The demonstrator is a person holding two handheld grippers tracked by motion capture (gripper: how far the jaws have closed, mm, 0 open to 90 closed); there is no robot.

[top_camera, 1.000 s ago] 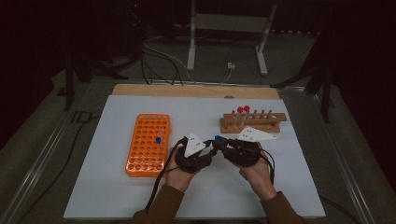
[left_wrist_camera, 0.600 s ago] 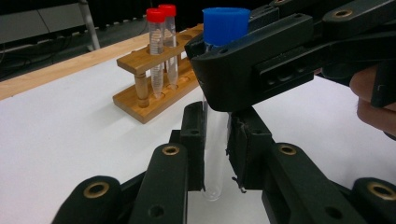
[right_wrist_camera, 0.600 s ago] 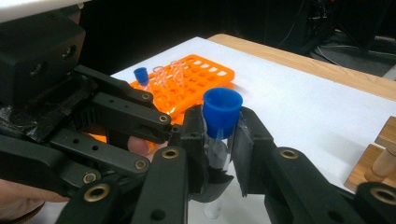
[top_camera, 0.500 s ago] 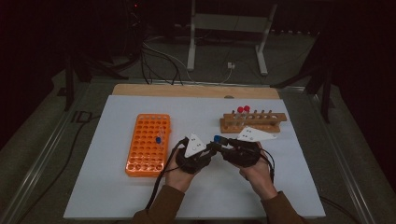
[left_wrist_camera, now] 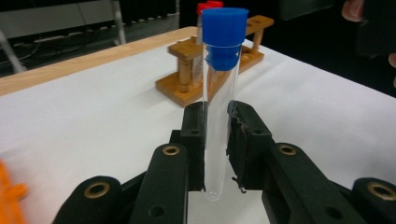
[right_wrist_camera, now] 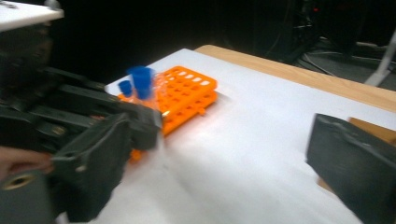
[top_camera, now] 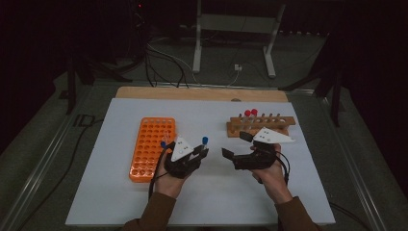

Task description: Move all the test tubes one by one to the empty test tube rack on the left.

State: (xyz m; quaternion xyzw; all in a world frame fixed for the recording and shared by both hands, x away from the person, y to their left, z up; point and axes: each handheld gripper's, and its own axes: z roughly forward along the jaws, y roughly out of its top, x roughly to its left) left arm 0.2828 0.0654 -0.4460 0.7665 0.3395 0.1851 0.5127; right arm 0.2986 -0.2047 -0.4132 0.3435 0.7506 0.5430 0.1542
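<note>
A dark room surrounds a white table (top_camera: 120,202) with a wooden strip along its far edge; cables and a metal stand lie on the floor at the top of the high view. Left of centre in that view sits an orange tube rack (top_camera: 150,147), with 1 blue-capped tube (top_camera: 163,143) standing in it near its right edge. At the upper right of the white surface stands a wooden rack (top_camera: 260,125) carrying 2 red-capped tubes (top_camera: 250,113).

The left gripper (top_camera: 201,152), just right of the orange rack, is clamped on a clear tube with a blue cap (left_wrist_camera: 223,42). In the left gripper view the 2 jaws pinch the tube's lower half, leaving the rounded bottom free below the pads and the cap standing upright above. That low, upright grip looks chosen so the upper part stays exposed for the other claw to take hold of.

The right gripper (top_camera: 232,144) faces it from the right with its jaws spread wide and nothing between them, near the tube but not touching. In the right gripper view the tube sits left of centre, the wide gap aimed toward it. This reads as a hand-over about to be made, probably toward the wooden rack.
</note>
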